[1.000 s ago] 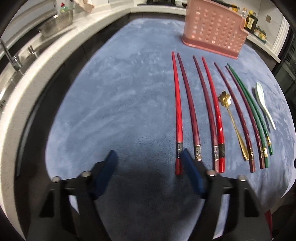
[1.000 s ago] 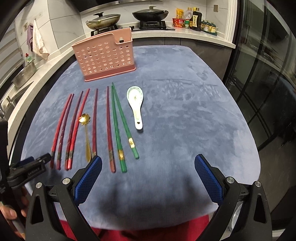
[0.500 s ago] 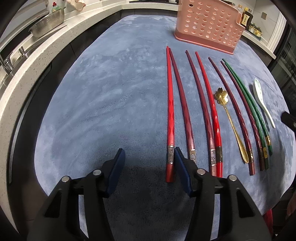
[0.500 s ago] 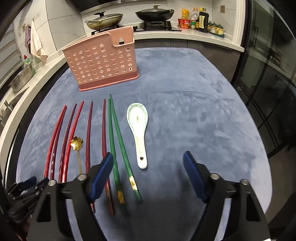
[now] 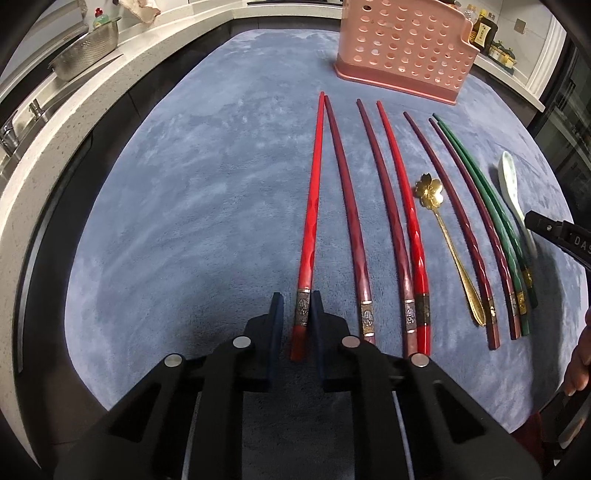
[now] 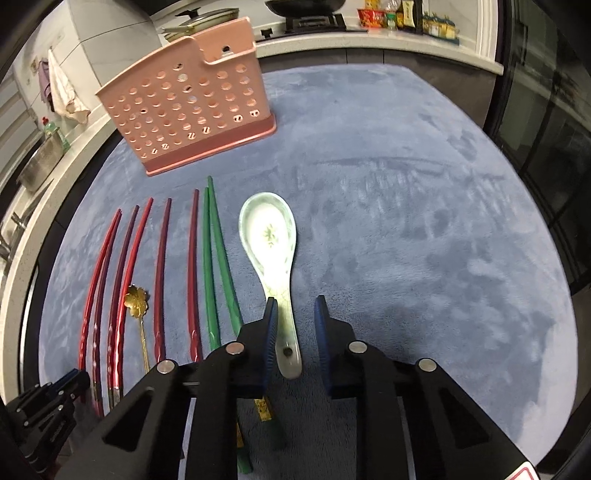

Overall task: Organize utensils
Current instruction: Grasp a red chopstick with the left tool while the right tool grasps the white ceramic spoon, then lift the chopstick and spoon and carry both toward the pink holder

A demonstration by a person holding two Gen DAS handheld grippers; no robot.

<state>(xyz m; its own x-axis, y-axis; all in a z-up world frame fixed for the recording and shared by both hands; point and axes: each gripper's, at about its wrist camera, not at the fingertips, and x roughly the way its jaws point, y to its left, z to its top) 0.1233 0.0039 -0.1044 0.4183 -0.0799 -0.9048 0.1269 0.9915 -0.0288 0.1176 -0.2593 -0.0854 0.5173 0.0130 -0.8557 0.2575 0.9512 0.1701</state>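
Observation:
Several chopsticks lie in a row on the blue mat. My left gripper has closed around the near end of the leftmost bright red chopstick, which still lies flat. A gold flower spoon lies among the chopsticks. In the right wrist view my right gripper straddles the handle of the white ceramic spoon; the left finger is close to it, the right finger stands apart. The green chopsticks lie just left of it. The pink perforated holder stands at the back.
A metal colander and sink sit on the white counter to the left. Bottles and a stove stand on the far counter. A dark glass door lies to the right.
Both grippers moved forward and down to the utensils. The left jaws narrowed onto the red chopstick's end. The right jaws narrowed around the white spoon's handle.

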